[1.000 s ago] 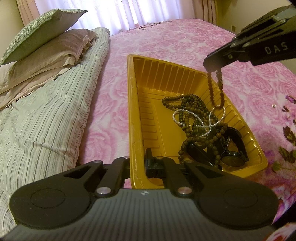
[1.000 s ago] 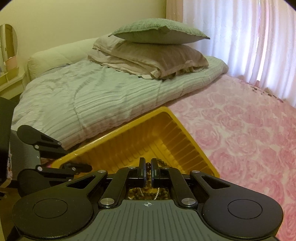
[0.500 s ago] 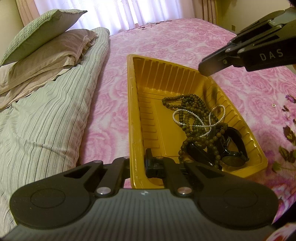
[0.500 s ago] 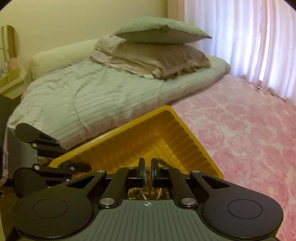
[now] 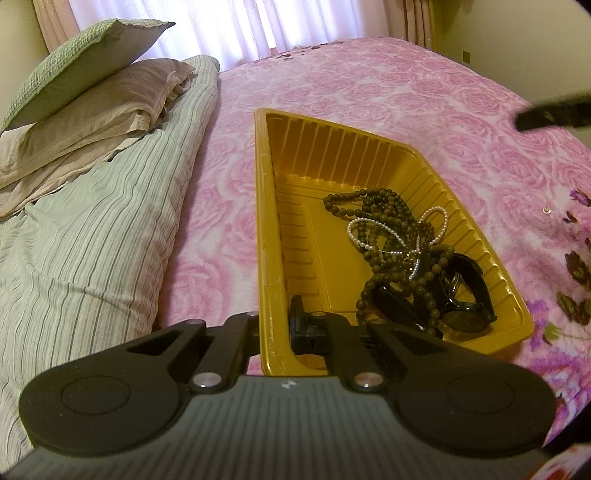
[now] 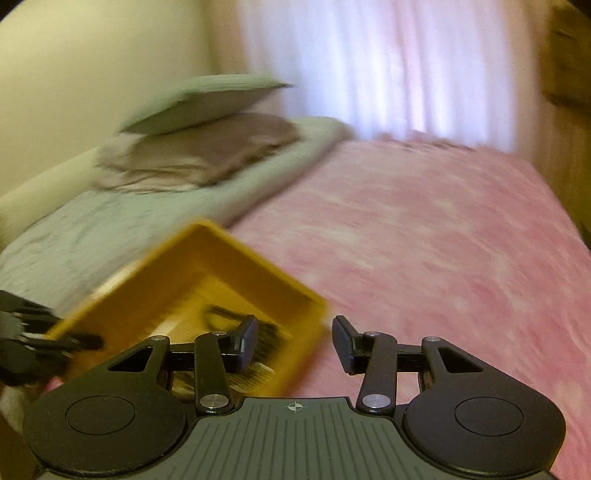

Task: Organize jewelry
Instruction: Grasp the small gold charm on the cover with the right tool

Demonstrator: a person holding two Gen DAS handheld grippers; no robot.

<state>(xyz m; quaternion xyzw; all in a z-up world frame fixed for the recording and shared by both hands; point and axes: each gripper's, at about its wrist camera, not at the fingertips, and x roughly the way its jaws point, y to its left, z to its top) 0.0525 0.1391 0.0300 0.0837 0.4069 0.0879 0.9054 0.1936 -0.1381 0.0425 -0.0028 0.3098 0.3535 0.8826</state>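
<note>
The yellow tray (image 5: 269,221) lies flat on the pink rose bedspread (image 5: 369,85), its long axis running away from the left wrist camera toward the curtained window (image 5: 221,22), the near short end under the left gripper (image 5: 275,328). It is a ribbed, glossy plastic tray with upright fluted walls, and the jewelry sits heaped in its nearer right part: a long strand of dark brown beads (image 5: 384,218) looped over itself, a thin white pearl strand (image 5: 369,221) threaded across it, and black watches (image 5: 465,314) against the near right corner. The left gripper pinches the tray's near left wall, one finger outside it and one inside. The right gripper (image 6: 295,341) is spread wide with nothing between its pads (image 6: 345,341), hovering over the bedspread just beside the tray's corner; its view is smeared by motion blur. Half a second ago that gripper was pressed together above the tray, and a second ago it dangled the brown bead strand over the heap; now the strand lies wholly in the tray and the gripper shows in the left view only as a dark blur at the far right edge (image 5: 554,114). The striped duvet (image 5: 92,240) and stacked pillows (image 5: 85,92) flank the tray's left side, unchanged.
</note>
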